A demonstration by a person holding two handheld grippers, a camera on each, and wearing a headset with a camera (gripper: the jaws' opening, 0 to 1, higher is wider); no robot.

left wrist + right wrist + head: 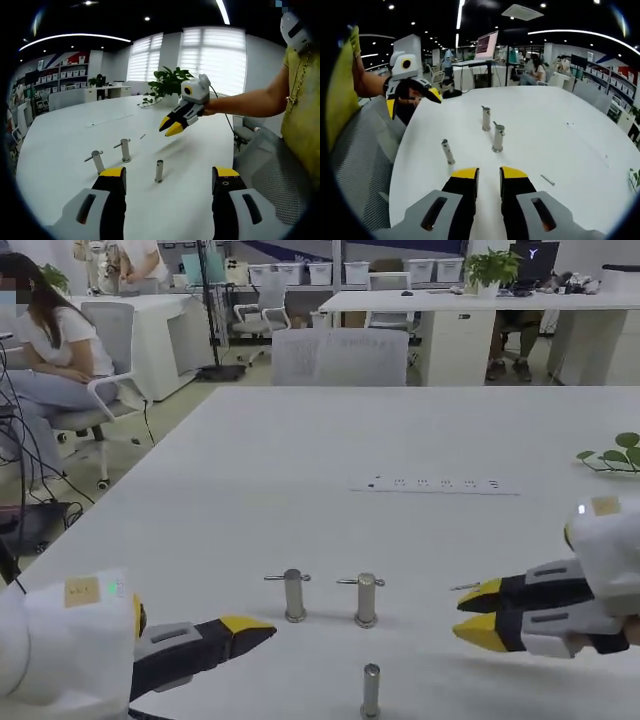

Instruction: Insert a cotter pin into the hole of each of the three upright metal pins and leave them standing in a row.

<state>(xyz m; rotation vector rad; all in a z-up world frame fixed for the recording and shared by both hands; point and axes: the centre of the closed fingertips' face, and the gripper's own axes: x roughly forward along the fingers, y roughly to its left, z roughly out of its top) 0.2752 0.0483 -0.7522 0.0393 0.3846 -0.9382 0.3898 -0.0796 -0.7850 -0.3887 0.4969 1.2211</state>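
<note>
As its own view shows, the left gripper (170, 172) holds jaws wide apart.

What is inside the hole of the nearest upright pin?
No cotter pin sticks out of the nearest pin; the left rear pin and right rear pin each carry one crosswise. The hole's bore is too small to see into. A loose cotter pin lies on the table.
</note>
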